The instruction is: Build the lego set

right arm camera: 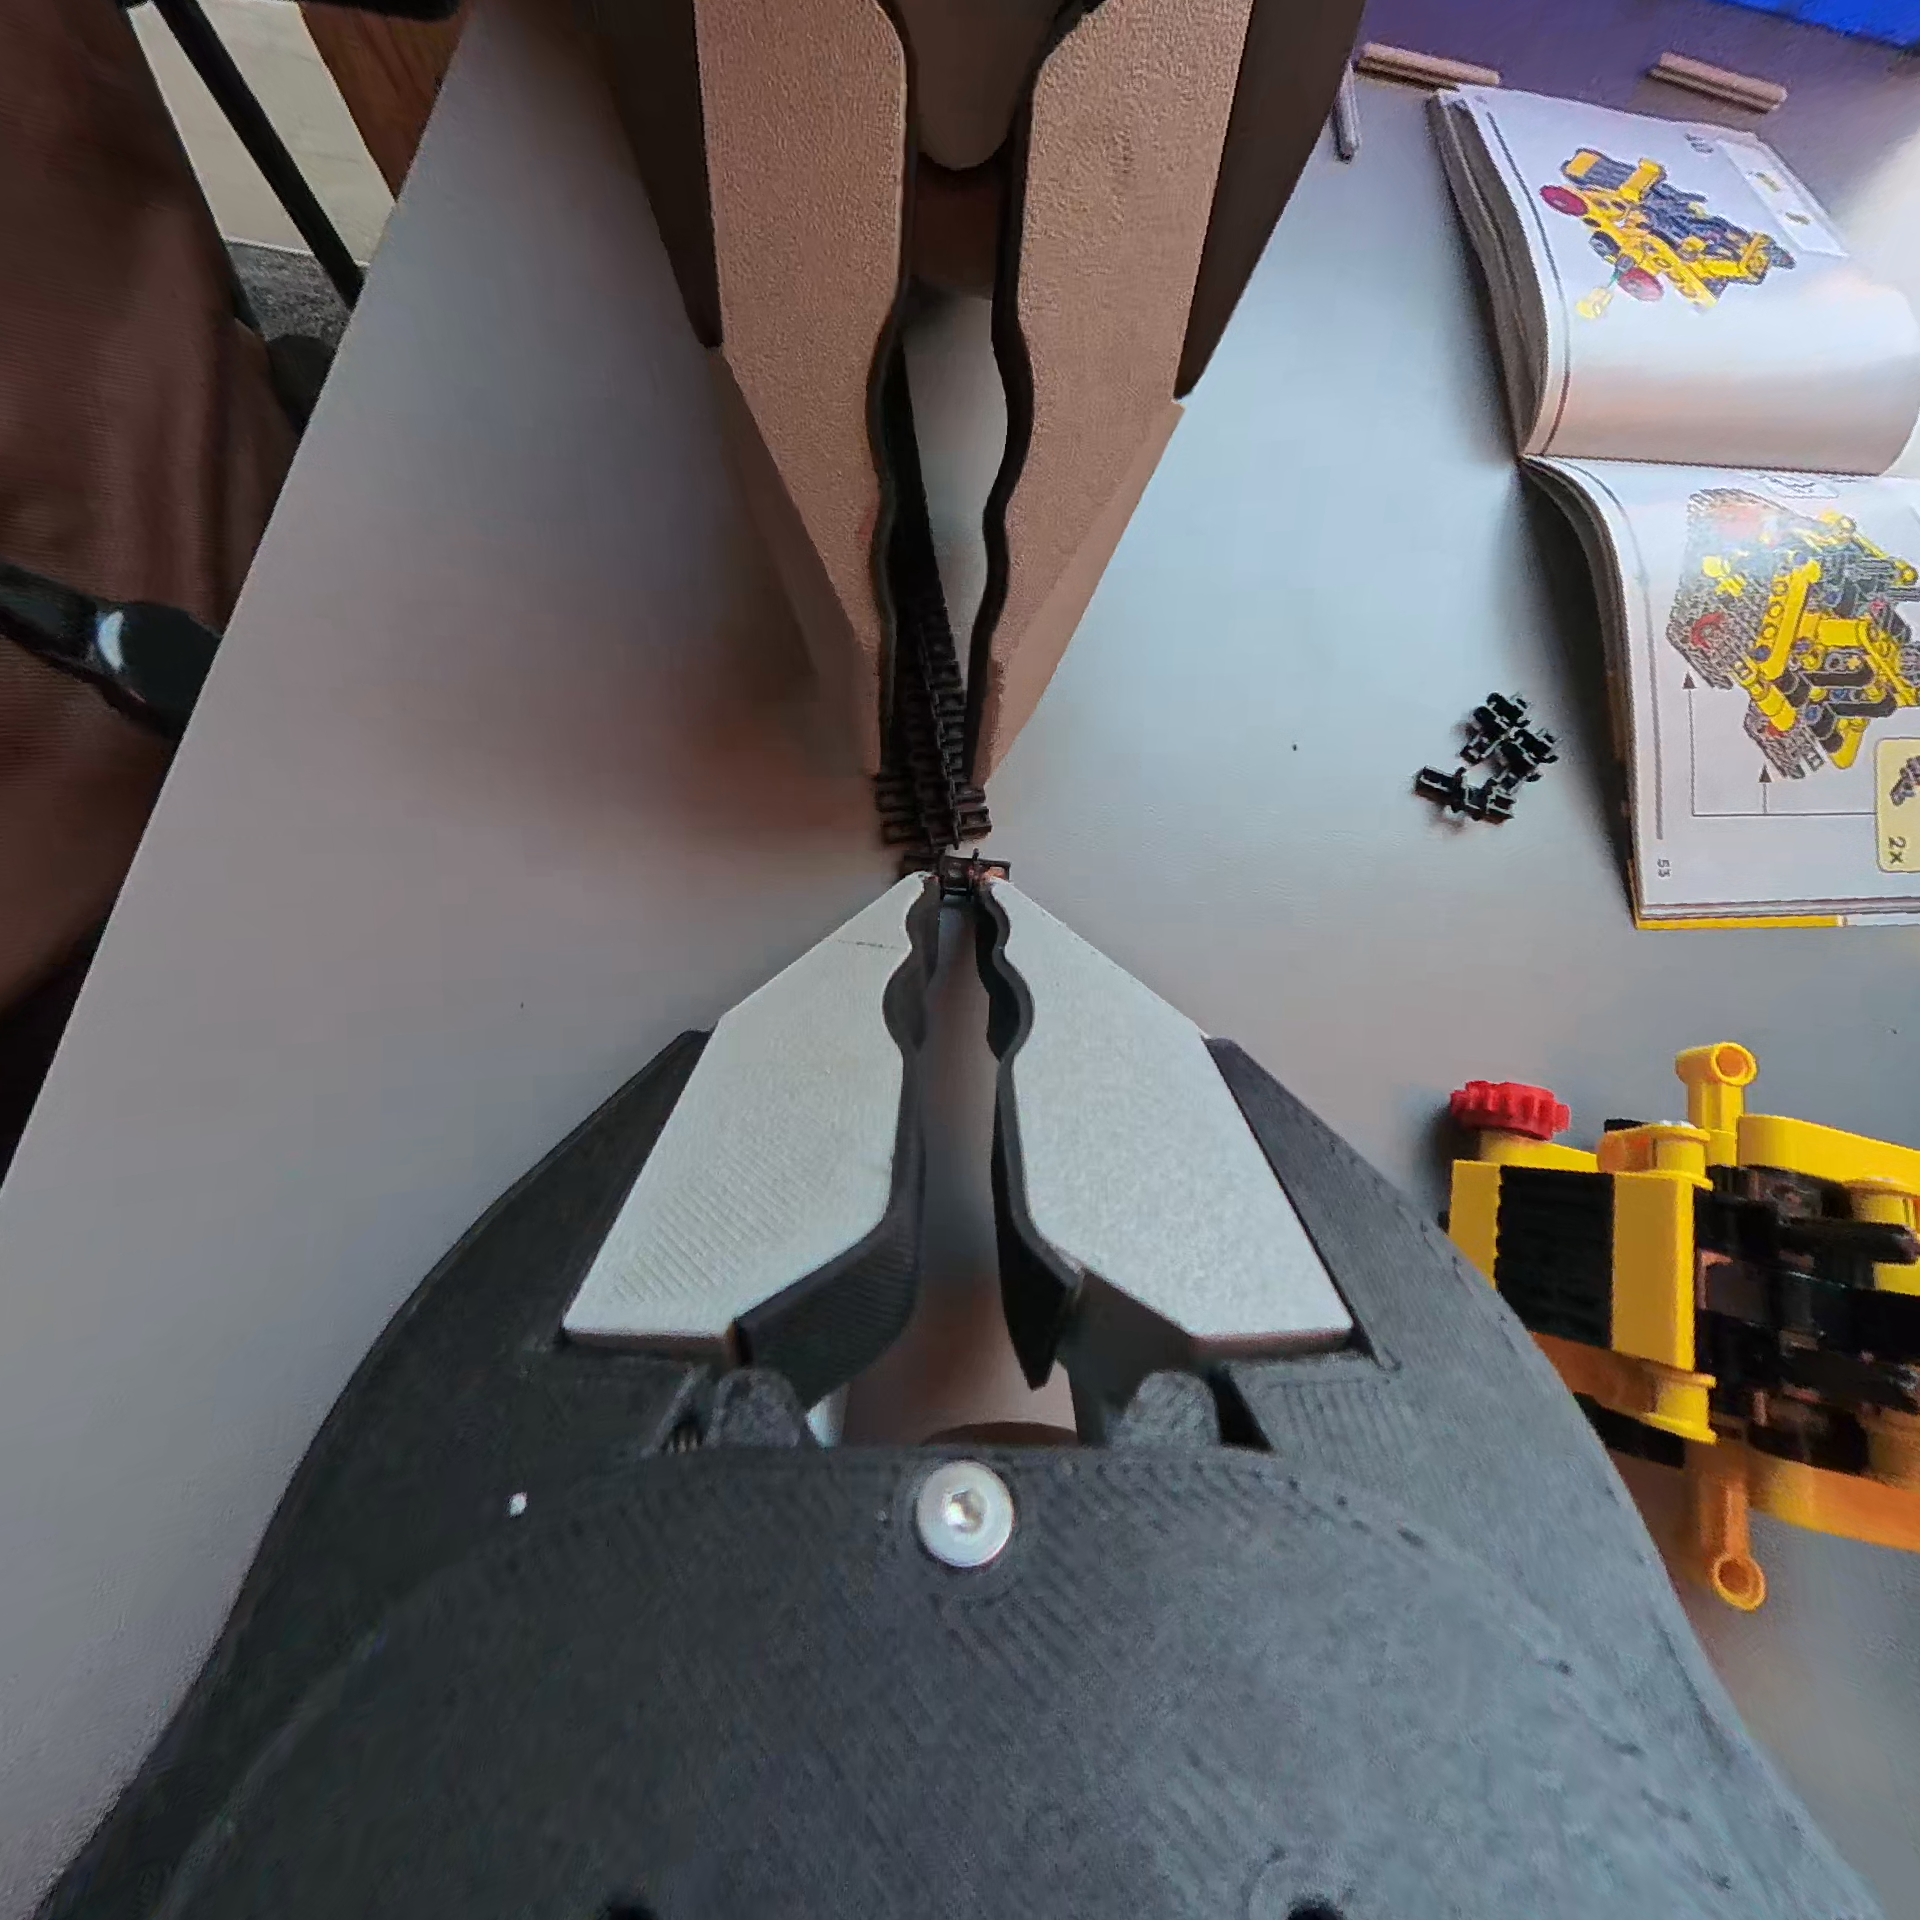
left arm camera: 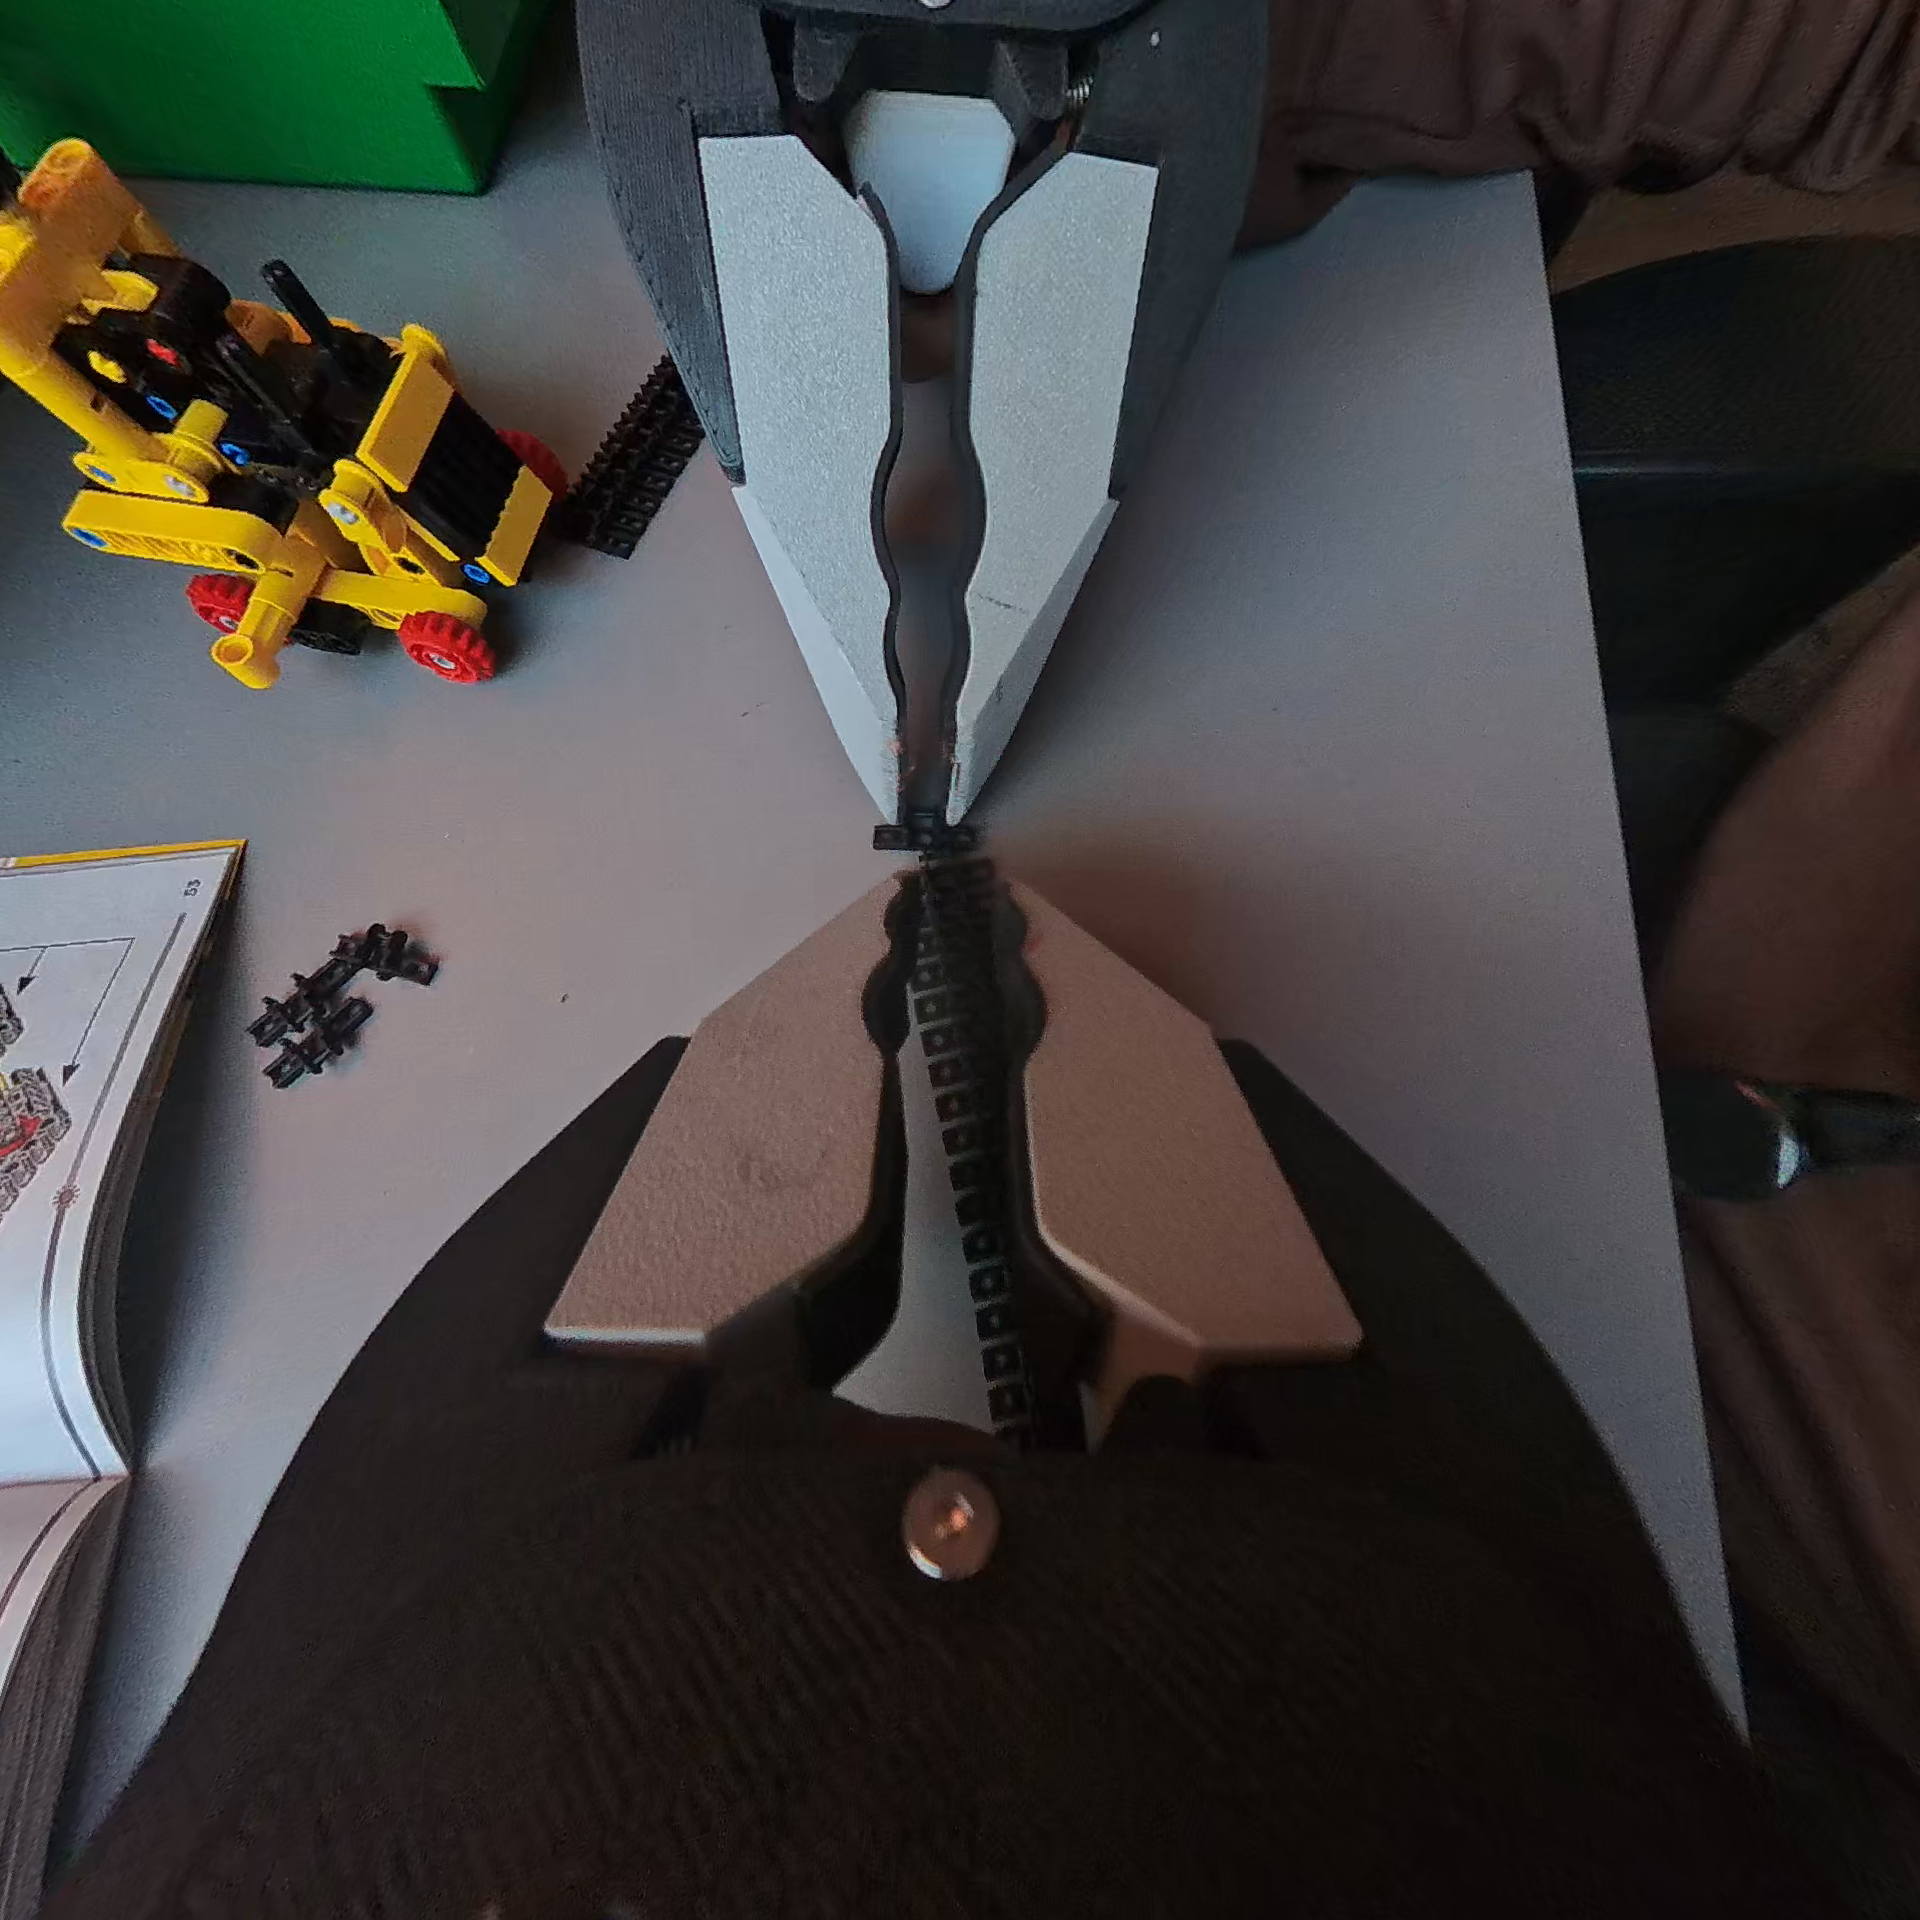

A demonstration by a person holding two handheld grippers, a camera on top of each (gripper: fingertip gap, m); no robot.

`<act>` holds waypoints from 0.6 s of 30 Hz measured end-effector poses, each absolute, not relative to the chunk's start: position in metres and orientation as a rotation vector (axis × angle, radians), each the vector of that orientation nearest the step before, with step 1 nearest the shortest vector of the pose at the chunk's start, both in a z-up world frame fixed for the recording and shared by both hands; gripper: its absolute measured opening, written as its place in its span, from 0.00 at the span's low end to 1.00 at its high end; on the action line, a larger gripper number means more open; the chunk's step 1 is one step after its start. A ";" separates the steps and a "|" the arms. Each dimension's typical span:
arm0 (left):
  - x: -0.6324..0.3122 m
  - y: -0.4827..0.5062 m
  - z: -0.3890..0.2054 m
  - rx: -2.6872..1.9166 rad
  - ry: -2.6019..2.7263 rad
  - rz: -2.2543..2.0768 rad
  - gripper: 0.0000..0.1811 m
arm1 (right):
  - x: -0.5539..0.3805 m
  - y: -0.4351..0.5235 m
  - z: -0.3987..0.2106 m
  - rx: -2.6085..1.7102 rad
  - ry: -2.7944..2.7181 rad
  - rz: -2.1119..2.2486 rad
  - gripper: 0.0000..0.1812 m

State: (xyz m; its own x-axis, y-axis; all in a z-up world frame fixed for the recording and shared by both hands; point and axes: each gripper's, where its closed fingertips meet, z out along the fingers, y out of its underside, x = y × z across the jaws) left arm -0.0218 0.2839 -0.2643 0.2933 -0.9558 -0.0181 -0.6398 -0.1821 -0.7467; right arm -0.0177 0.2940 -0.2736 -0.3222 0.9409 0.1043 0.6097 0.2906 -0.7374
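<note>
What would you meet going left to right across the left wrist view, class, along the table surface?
instruction booklet → loose black track links → left gripper, jaws shut on the black track chain → table's right edge

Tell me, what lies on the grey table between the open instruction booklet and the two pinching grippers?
A small cluster of loose black track links, apart from the booklet; otherwise bare table. Both wrist views show it.

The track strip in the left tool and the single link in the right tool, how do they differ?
The track strip is a long chain of many links; the single link is one small piece. The strip runs lengthwise between the left tool fingers; the link sits crosswise at the right tool tips. Both are black, and their ends meet.
</note>
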 end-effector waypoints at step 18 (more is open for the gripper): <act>-0.018 0.287 -0.270 -1.912 1.449 -0.582 0.02 | -0.012 0.289 -0.274 -1.359 -2.098 0.766 0.02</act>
State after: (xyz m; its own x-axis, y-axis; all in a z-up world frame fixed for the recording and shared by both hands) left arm -0.0180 0.2871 -0.2705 0.2868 -0.9571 -0.0405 -0.6630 -0.1678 -0.7295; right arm -0.0118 0.2893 -0.2741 -0.3606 0.9250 0.1199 0.6302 0.3364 -0.6998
